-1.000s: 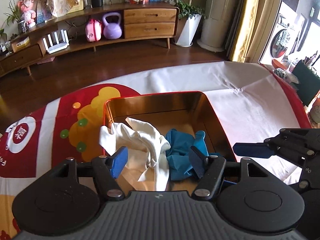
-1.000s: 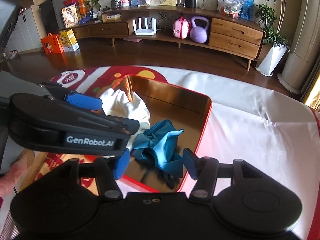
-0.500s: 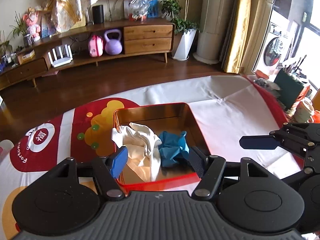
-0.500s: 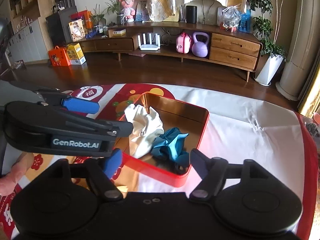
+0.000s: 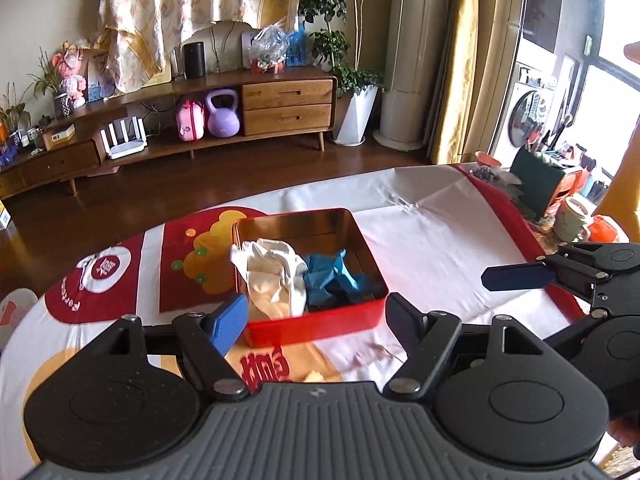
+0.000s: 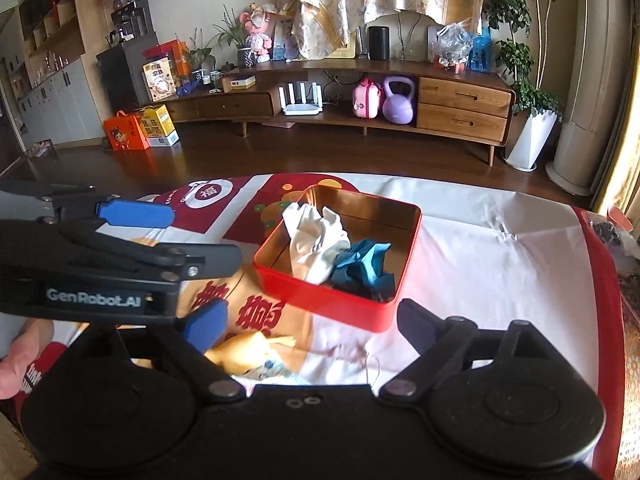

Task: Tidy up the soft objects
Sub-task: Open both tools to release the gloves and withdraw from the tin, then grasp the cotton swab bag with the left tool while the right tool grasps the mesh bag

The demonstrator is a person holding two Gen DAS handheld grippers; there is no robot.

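Both pairs of fingers have just been spreading and pinch nothing: your left gripper (image 5: 316,322) and right gripper (image 6: 310,322) hang above the desk (image 5: 432,240). Ahead of each sits the red tin (image 6: 320,300), holding the white cloth (image 5: 276,276) beside the blue cloth (image 5: 332,276). Neither hand looks clearly nearer.

Left hand-held gripper (image 5: 316,322) and right hand-held gripper (image 6: 310,328), jaws just widened, both empty, angled downward.
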